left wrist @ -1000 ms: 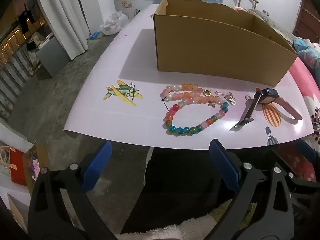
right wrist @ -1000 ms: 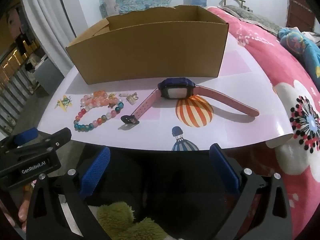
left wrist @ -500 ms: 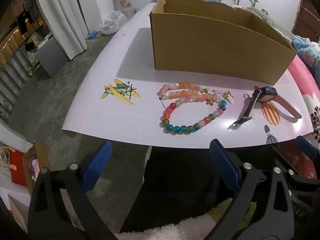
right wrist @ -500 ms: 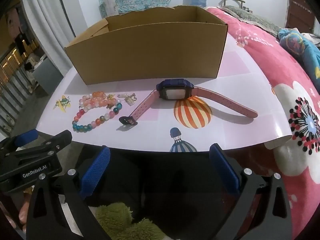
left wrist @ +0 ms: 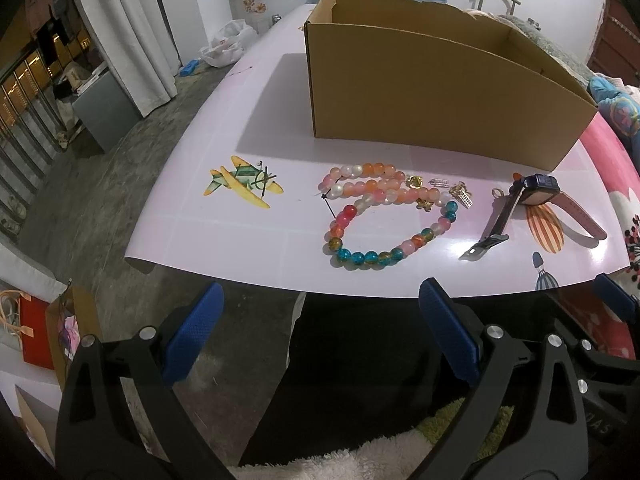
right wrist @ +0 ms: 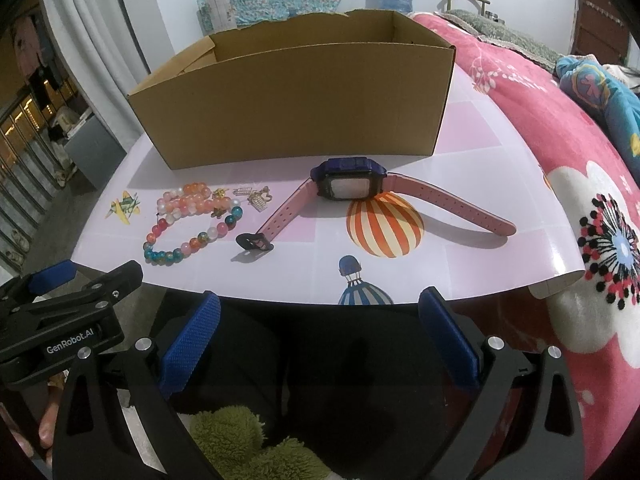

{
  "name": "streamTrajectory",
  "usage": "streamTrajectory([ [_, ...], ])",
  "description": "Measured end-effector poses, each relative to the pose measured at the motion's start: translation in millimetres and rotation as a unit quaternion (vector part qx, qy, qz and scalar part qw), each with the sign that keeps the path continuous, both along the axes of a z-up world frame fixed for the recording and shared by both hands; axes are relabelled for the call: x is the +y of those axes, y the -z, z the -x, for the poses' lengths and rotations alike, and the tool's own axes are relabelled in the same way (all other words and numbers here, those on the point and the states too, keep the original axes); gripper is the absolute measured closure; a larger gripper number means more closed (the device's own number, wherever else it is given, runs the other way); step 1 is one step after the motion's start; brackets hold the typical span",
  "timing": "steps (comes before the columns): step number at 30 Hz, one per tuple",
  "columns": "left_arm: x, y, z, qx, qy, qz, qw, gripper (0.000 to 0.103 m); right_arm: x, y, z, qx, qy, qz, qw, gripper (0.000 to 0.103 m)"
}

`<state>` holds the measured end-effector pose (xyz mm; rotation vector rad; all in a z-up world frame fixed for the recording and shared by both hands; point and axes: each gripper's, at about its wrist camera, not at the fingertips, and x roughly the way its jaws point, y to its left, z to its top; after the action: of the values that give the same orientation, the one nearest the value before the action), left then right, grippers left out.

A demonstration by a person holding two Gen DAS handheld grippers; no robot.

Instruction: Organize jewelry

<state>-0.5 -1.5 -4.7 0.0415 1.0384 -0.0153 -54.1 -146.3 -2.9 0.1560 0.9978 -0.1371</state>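
Right wrist: pink-strapped watch (right wrist: 347,188), navy case.

Two bead bracelets (left wrist: 390,220), one watch (right wrist: 348,184), one box (left wrist: 432,92).

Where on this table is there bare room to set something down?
Bare table lies left of the box, around the airplane sticker. Another open strip runs right of the watch, toward the pink blanket. In front of the box it is crowded: bracelets, charms and the watch.
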Motion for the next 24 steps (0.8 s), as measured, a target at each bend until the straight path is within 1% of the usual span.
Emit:
streamTrajectory([
  [24,2.6,-0.2,0.0,-0.003,-0.006,-0.005,1.0000,0.008,0.5,-1.5,-1.1,-0.001,-0.001,0.000,1.000,0.006],
])
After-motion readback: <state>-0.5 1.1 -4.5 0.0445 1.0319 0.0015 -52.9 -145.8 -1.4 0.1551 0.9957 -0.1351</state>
